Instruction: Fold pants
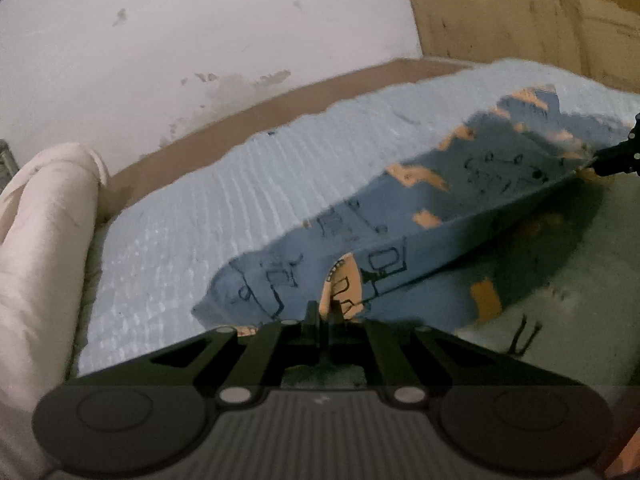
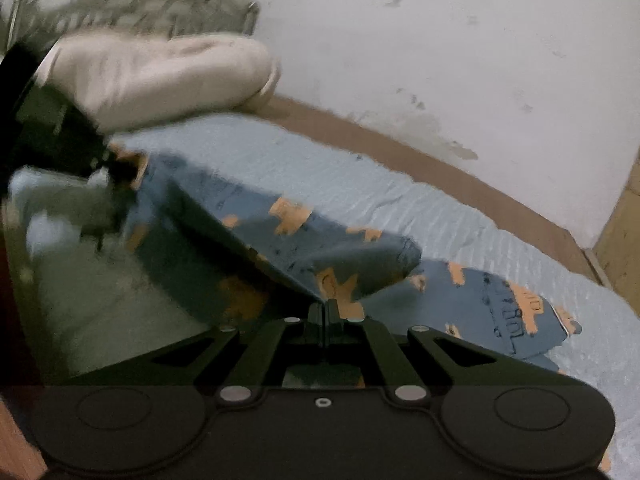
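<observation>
**Pants lifted by one edge, fold under way but not laid down**

The blue pants [image 1: 400,216], printed with orange patches and dark line drawings, hang stretched between the two tools above a pale blue textured bedspread [image 1: 224,200]. The left gripper [image 1: 324,312] has its fingers pressed together on one end of the raised edge; the right gripper [image 2: 325,312] likewise has its fingers closed on cloth at the other end. Each tool shows in the other's view: the right one at the far edge of the left wrist picture, the left one as a dark blurred shape near the cream pillow [image 2: 160,76] in the right wrist picture.

The held edge runs taut between the two pinches, and the cloth slopes down from it to the bed. In the right wrist view a further part of the pants [image 2: 500,312] lies flat on the bedspread, nearer the wooden bed frame [image 2: 440,160], so only part of the garment is in the air.

As I judge it, the grasping and lifting are done and the carry-over is in hand. What remains is to bring the lifted edge across onto the flat part, line the edges up, let go and smooth it. Whether the legs are already laid one on the other I cannot tell. Further folds probably remain.
</observation>
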`<act>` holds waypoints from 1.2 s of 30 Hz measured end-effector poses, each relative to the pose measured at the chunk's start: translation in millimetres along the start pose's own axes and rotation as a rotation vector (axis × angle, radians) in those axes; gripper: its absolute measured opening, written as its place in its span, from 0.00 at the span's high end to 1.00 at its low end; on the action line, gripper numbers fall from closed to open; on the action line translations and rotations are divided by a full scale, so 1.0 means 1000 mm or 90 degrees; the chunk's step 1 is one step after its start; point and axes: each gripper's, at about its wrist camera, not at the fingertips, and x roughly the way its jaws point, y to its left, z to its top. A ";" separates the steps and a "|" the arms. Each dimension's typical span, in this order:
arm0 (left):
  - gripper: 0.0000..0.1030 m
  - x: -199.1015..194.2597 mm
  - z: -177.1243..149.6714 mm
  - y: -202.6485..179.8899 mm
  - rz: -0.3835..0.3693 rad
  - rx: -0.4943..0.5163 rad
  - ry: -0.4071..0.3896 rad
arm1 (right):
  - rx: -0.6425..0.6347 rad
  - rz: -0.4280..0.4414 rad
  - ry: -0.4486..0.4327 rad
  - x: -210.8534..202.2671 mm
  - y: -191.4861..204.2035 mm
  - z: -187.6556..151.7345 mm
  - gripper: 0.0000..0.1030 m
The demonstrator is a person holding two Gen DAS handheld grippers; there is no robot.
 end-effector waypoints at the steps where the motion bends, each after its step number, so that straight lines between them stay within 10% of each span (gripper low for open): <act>1: 0.98 0.002 -0.003 -0.001 0.000 0.001 0.003 | -0.011 -0.001 0.009 0.003 0.004 -0.005 1.00; 13: 0.96 0.003 -0.020 -0.006 -0.009 -0.049 0.033 | -0.005 0.000 0.030 0.012 0.014 -0.023 1.00; 17: 0.78 -0.006 -0.021 -0.007 -0.009 -0.101 0.031 | 0.009 0.013 0.032 0.010 0.009 -0.024 1.00; 20: 0.30 -0.019 -0.018 -0.013 -0.032 -0.148 0.009 | 0.035 0.016 0.005 0.000 0.002 -0.024 0.74; 26: 0.00 -0.032 0.007 -0.060 -0.054 -0.139 -0.068 | 0.122 -0.012 -0.045 -0.025 -0.025 -0.029 0.05; 36: 0.00 0.002 0.088 -0.149 -0.109 -0.094 -0.125 | 0.294 -0.068 -0.046 -0.031 -0.109 -0.054 0.01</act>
